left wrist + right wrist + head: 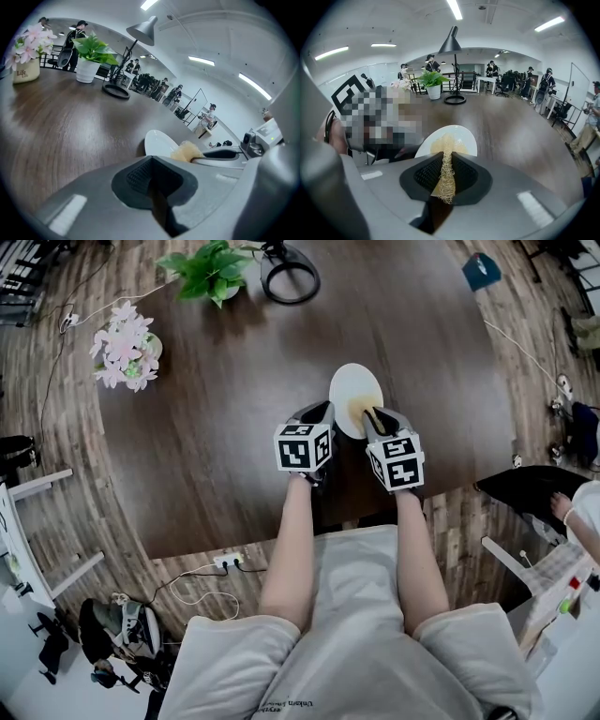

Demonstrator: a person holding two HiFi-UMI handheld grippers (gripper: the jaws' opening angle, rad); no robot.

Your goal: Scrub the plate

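Note:
A white plate [355, 395] lies on the dark wooden table [216, 446], just ahead of both grippers. My right gripper [375, 418] is shut on a yellowish fibrous scrub pad [446, 152], and the pad's far end rests on the plate [464, 138]. In the right gripper view the pad runs straight out between the jaws of that gripper [446, 176]. My left gripper [317, 416] sits beside the plate's left edge, its jaws shut with nothing between them [152, 176]. The left gripper view shows the plate [158, 140] ahead and to the right, with the pad [186, 151] on it.
A pot of pink flowers [125, 348] stands at the table's far left. A green plant [211, 273] and a lamp's black ring base [290, 273] stand at the far edge. The person's legs are at the table's near edge. A power strip [228, 562] lies on the floor.

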